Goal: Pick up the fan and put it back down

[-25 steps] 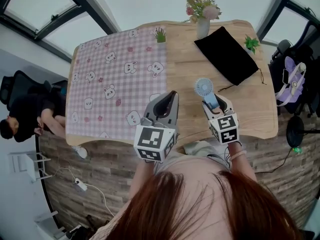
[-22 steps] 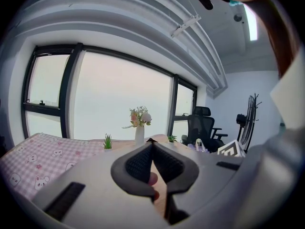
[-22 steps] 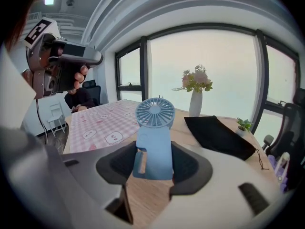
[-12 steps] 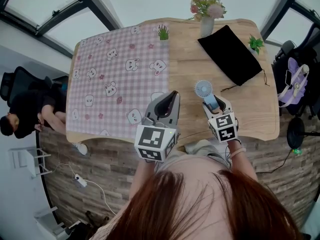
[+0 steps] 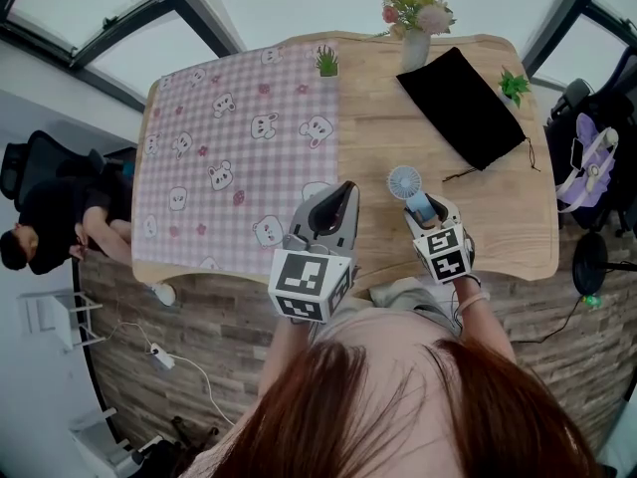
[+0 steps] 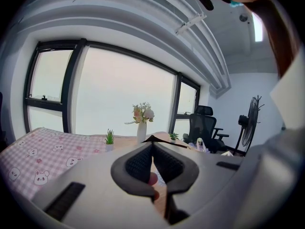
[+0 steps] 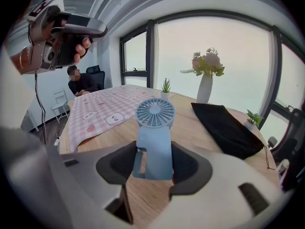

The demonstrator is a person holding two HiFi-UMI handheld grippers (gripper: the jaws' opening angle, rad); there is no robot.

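A small light-blue hand-held fan stands upright, its handle between the jaws of my right gripper. In the right gripper view both pads press on the fan's blue handle, with the round grille above them; my right gripper is shut on it, just over the wooden table. I cannot tell whether the base touches the wood. My left gripper hovers at the table's near edge beside the pink cloth. Its jaws meet at the tips, with nothing between them.
A pink checked cloth with animal prints covers the table's left half. A black pouch, a vase of flowers and two small potted plants sit at the far side. A person sits at the left.
My right gripper has sunk toward the table with the fan still in it. My left gripper has stayed where it was.
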